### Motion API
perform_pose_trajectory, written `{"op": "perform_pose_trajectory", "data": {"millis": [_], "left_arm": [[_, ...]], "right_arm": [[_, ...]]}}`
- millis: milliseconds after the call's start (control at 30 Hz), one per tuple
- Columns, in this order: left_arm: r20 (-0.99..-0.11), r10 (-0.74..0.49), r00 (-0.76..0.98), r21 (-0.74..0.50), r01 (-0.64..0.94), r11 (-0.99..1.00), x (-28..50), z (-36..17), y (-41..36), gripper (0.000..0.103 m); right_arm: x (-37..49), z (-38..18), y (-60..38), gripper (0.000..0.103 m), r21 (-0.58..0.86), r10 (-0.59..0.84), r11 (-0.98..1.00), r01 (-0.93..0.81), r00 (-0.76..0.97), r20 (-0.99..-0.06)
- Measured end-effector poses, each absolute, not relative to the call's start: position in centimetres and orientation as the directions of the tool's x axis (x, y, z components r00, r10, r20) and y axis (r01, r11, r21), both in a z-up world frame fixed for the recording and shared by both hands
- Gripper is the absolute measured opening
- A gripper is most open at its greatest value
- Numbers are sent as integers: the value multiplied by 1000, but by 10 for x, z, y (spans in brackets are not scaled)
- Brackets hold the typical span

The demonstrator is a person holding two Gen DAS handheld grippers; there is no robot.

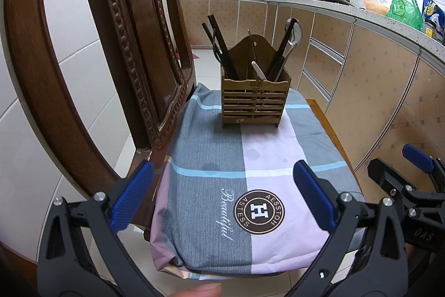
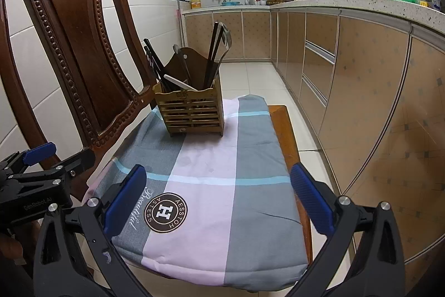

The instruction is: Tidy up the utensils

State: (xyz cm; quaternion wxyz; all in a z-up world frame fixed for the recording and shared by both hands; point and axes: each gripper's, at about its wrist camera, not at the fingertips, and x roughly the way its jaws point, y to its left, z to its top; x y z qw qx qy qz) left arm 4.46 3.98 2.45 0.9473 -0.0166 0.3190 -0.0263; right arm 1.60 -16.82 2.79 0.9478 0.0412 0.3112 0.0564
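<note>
Wooden slatted holder (image 1: 254, 102) upright on cloth (image 1: 211, 185), chopsticks (image 1: 219, 46) and spoon (image 1: 294, 38) inside

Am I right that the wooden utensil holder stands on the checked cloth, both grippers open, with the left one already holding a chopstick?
Not quite. The utensil holder does stand on the checked cloth, and both jaws are open, but the left gripper holds nothing: the left wrist view shows only cloth between its blue pads. The chopsticks are all in the holder. The right gripper is empty too.

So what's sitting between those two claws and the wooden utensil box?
Nothing but bare checked cloth, with a round logo printed near the claws. Both views show the stretch up to the utensil box free of loose items.
</note>
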Motion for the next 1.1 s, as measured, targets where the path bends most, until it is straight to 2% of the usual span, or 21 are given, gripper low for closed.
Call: {"op": "perform_pose_trajectory", "data": {"millis": [1100], "left_arm": [[-614, -53, 788, -40, 36, 999, 49, 19, 40, 99]], "right_arm": [[17, 25, -173, 100, 113, 125, 991, -72, 798, -590]]}}
